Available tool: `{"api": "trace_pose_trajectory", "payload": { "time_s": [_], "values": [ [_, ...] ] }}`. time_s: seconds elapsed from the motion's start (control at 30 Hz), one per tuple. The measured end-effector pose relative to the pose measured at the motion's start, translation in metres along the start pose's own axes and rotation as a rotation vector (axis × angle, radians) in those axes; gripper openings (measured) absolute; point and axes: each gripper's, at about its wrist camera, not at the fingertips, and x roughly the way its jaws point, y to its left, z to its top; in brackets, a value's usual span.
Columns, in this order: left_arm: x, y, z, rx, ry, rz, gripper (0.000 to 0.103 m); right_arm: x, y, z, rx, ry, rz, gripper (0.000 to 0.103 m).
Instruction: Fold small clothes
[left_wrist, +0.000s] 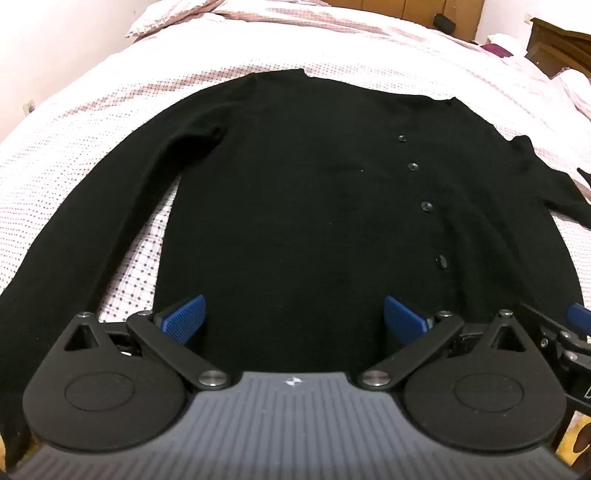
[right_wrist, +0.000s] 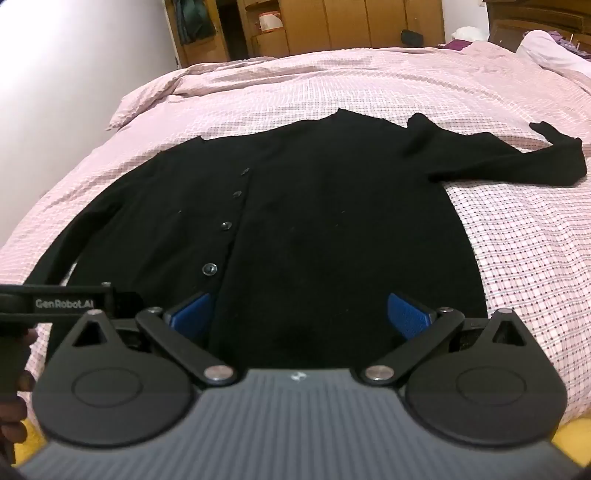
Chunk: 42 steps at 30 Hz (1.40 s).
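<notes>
Across the frame's middle – black cardigan (left_wrist: 295, 206) lies flat, buttoned, sleeves out on checked bedspread (left_wrist: 110, 110) | left gripper (left_wrist: 294, 319) and right gripper (right_wrist: 301, 314) at lower centre, jaws wide apart, holding nothing | progress: no fold made yet – all folding remains

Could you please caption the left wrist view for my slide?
Open left gripper poised at the hem of a black cardigan spread flat on a checked bedspread.
</notes>
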Motion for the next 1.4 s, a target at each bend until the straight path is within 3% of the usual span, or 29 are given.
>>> {"api": "trace_pose_trajectory", "payload": {
  "time_s": [1.4],
  "values": [
    [-0.006, -0.010, -0.001, 0.052, 0.003, -0.015, 0.103, -0.005, -0.018, 0.006, 0.055, -0.001, -0.004, 0.103]
  ]
}}
